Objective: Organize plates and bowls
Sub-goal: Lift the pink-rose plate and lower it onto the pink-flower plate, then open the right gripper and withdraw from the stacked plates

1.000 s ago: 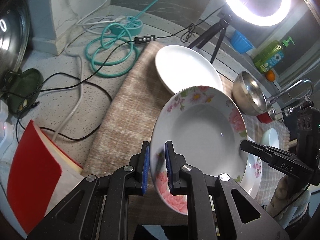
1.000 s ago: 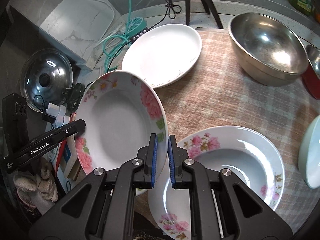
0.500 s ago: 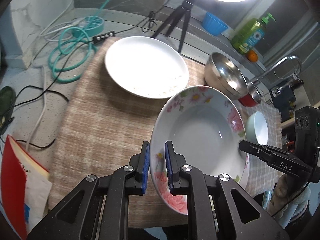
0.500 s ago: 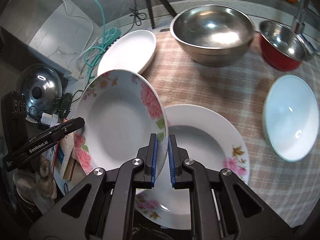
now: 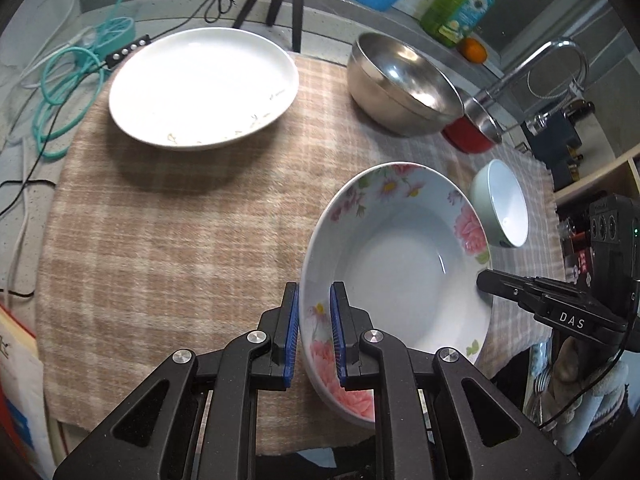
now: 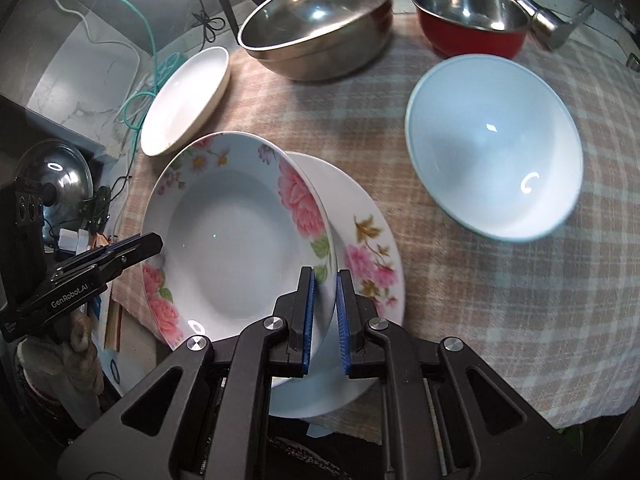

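Both tools are clamped on the one floral plate [image 5: 400,264], and that is the story here. The left tool [image 5: 314,332] has its blue pads nearly closed on the near-left rim; the right tool [image 6: 325,316] pinches the opposite rim just as tightly. Two grips on opposite edges look chosen to keep a wide, shallow dish level and stop it swinging.

The plate hangs tilted above the checked cloth [image 5: 160,240] at the near edge of the tabletop, directly over a second floral plate [image 6: 360,248] lying flat there. Matching patterns, one above the other: the stack seems to be the aim.

Now the room to move. To the right sits a pale bowl [image 6: 492,144], close to the lower plate's rim but apart from it. Far behind stand a steel bowl [image 6: 316,20] and a red bowl [image 6: 472,16], well clear. A white plate [image 5: 204,84] rests far left, with open cloth between it and the held plate. The tight spot is the near cloth edge, which the lower plate overhangs slightly, so a straight, gentle drop looks safest, with the tool tips kept from catching between the two rims.
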Tool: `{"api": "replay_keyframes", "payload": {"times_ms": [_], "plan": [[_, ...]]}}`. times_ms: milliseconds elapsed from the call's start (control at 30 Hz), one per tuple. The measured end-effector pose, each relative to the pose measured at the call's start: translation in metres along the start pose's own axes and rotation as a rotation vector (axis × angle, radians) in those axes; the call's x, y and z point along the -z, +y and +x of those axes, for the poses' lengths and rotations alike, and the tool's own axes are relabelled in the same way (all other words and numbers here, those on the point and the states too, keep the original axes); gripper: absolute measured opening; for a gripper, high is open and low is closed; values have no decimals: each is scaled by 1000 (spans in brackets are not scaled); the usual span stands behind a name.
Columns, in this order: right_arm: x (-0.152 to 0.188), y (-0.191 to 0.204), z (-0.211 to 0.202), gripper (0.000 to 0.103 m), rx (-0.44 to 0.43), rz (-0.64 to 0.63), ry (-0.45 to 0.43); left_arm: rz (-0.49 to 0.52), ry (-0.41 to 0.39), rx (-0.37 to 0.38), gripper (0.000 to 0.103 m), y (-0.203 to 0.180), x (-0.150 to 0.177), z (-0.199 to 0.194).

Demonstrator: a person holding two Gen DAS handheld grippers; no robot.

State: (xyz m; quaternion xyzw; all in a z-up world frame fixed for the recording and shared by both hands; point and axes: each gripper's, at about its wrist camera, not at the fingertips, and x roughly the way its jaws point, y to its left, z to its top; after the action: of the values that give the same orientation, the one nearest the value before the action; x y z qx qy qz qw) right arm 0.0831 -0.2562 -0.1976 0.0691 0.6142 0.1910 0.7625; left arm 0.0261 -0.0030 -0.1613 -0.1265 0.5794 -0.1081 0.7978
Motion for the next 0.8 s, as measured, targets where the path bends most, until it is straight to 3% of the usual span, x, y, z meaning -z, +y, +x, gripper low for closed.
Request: {"api": "replay_keyframes", "payload": {"times_ms": [467,800], "plan": [[15,-24,-1,11,21,27,22,53,44,-17,13,-22,8,17],[15,-13,0,14,59,-26,26,93,46,-74,13,-27,9,22]]}}
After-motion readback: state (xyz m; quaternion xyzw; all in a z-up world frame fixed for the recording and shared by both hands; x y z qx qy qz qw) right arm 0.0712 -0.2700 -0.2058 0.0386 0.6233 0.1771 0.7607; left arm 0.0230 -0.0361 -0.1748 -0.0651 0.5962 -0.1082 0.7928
